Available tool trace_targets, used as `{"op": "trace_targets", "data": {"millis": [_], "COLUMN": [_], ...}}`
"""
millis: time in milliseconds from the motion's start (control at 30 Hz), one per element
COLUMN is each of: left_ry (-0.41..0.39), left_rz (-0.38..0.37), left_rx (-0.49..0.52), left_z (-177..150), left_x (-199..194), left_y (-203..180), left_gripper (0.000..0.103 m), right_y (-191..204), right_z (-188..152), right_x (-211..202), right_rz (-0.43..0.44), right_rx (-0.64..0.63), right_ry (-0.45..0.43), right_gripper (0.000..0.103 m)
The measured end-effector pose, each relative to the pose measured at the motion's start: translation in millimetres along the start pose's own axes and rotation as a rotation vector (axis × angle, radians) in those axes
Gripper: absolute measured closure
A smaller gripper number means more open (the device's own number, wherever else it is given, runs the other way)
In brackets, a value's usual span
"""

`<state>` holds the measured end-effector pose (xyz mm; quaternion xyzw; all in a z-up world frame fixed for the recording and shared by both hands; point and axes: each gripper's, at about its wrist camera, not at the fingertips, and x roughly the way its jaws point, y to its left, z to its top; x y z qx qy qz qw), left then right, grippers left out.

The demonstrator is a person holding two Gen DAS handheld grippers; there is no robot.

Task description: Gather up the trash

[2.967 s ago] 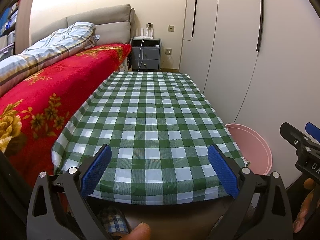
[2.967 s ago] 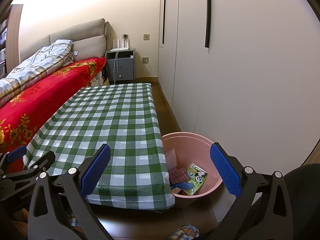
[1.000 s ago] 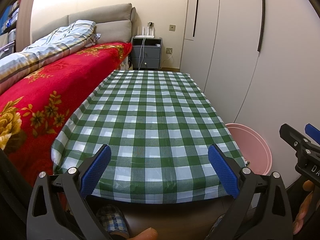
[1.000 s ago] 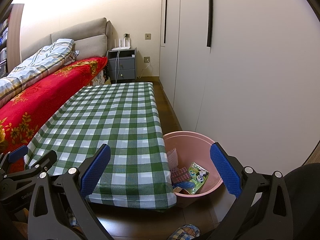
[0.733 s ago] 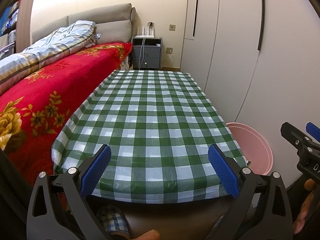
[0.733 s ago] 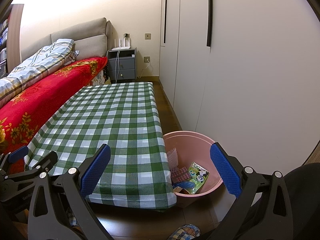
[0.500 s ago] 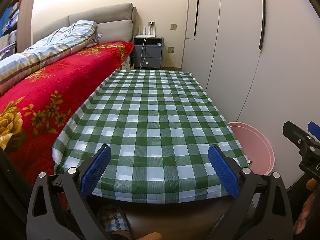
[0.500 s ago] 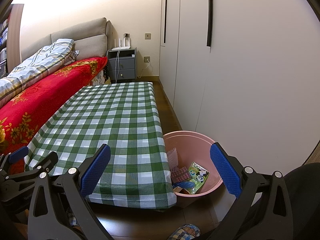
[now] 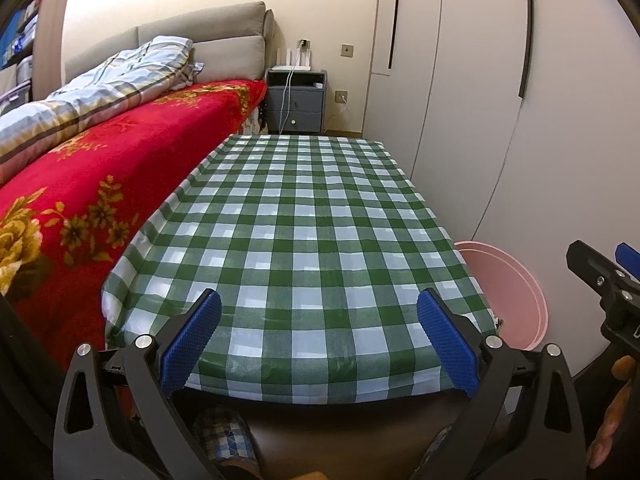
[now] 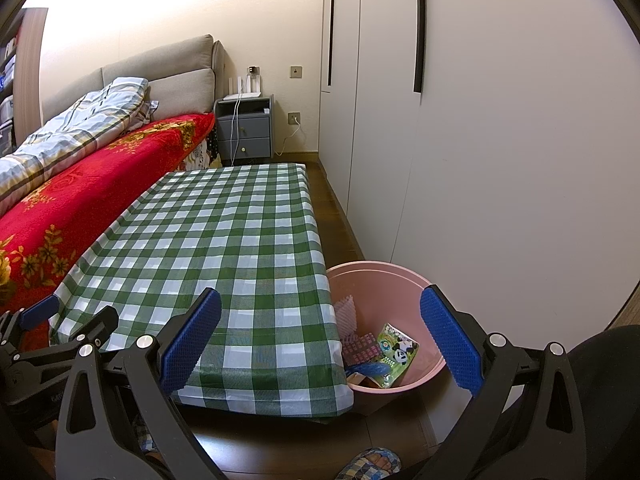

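Nothing is lying on the counter [image 9: 312, 216]; trash [image 10: 384, 350] is sitting in the bin [image 10: 400, 276].
I am holding both my jaws wide and empty, left gripper [image 9: 320, 340] and right gripper [image 10: 320, 338]; collecting is looking finished.

Bin [image 10: 400, 276] stands right of table [image 10: 224, 240]; bed [image 10: 80, 184] left.

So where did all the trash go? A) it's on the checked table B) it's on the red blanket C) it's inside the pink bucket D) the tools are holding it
C: the wrappers lie inside the pink bucket beside the table, whose checked cloth shows nothing on it, and both the left tool and the right tool are open and hold nothing.
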<state>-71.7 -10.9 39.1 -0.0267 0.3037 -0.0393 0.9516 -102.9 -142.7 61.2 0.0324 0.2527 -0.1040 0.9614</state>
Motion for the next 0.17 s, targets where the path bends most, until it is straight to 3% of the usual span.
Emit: {"op": "trace_targets", "data": {"millis": [167], "left_ry": [0.018], "left_rz": [0.003], "left_rx": [-0.013], "left_z": [-0.3], "left_x": [2.9], "left_y": [0.9], "left_gripper": [0.008], "right_y": [3.5], "right_z": [-2.6], "right_x": [-1.0], "right_rz": [0.002], "right_rx": [0.000], "right_ry": [0.004], "right_gripper": [0.005]}}
